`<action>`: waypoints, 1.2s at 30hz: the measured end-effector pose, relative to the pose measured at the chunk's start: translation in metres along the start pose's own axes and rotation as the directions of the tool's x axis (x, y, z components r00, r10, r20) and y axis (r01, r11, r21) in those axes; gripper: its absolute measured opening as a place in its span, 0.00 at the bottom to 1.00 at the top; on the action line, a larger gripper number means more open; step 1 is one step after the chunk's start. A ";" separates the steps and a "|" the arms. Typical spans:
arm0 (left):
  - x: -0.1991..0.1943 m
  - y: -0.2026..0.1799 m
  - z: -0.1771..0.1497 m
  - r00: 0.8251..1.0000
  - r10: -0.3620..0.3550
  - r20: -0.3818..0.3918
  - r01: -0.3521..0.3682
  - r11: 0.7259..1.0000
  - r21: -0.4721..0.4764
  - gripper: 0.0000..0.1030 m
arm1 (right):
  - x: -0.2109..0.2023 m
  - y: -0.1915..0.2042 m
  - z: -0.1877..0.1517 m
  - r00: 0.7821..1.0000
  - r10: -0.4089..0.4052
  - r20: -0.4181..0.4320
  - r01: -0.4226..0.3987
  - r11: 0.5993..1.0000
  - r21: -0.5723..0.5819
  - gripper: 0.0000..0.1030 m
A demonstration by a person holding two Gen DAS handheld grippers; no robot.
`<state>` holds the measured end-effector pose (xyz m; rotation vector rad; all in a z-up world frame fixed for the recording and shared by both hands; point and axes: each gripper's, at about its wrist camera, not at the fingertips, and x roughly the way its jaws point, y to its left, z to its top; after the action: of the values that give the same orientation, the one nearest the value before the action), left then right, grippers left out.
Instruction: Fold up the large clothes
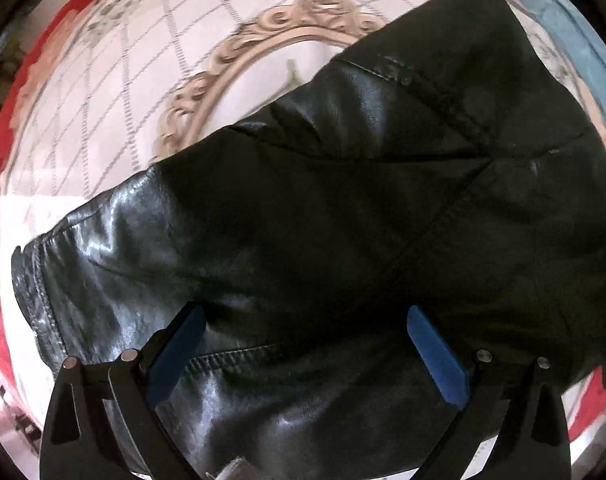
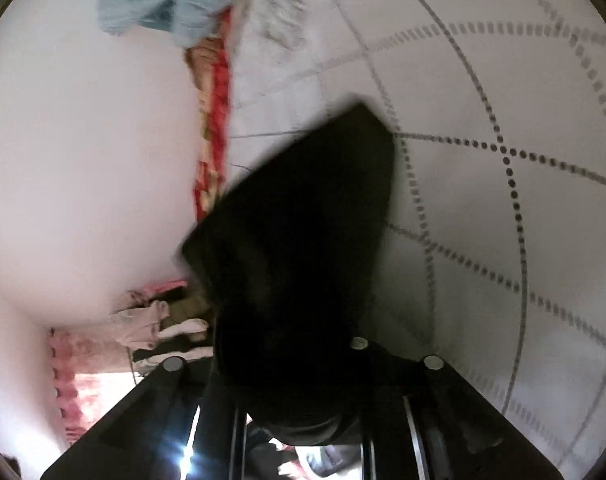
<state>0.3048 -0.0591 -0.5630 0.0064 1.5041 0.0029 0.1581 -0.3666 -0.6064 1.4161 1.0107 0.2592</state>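
Left wrist view: the black leather jacket (image 1: 323,208) lies glossy and creased beneath the left gripper (image 1: 305,324), its fingers spread wide. The right gripper (image 2: 299,392) is clenched on a dark jacket fold.

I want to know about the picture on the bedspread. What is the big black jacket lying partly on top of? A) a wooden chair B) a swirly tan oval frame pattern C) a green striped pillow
B: in the left wrist view the black jacket covers the lower part of the swirly tan oval frame pattern printed on the white bedspread.
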 end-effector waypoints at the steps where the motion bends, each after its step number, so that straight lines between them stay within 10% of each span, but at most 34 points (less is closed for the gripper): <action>1: 0.001 -0.003 0.001 1.000 0.002 -0.004 -0.002 1.000 0.018 1.00 | -0.005 0.005 -0.003 1.000 -0.004 0.005 0.004 1.000 -0.024 0.13; 5: -0.002 -0.004 0.003 1.000 -0.015 -0.027 0.016 0.999 0.038 1.00 | 0.001 -0.020 0.002 0.998 -0.060 0.003 0.060 0.998 0.012 0.25; 7: -0.009 0.003 0.003 1.000 -0.011 -0.015 0.011 1.000 0.028 1.00 | 0.008 -0.038 0.010 0.999 -0.054 -0.003 0.054 0.997 0.051 0.55; 13: 0.001 0.028 0.005 0.999 -0.011 -0.034 0.009 0.998 -0.065 1.00 | 0.022 -0.052 0.007 0.997 0.051 -0.054 -0.049 0.998 0.037 0.65; 18: 0.012 0.021 0.010 0.999 -0.005 -0.037 0.003 0.998 -0.060 1.00 | 0.051 -0.034 0.006 0.993 -0.019 -0.118 0.011 0.998 -0.066 0.65; 22: 0.020 0.008 0.008 0.999 -0.014 -0.029 0.012 0.998 -0.066 1.00 | 0.077 -0.023 0.014 0.993 -0.044 -0.113 0.038 0.998 -0.049 0.19; 36: 0.024 -0.058 0.069 0.976 -0.217 0.031 0.216 0.976 0.028 1.00 | 0.054 0.119 -0.014 0.988 -0.133 0.084 0.153 0.942 -0.300 0.15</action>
<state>0.3747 -0.1171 -0.5830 -0.1371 1.4641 -0.1904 0.2276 -0.2949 -0.5211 1.0590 0.9708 0.2508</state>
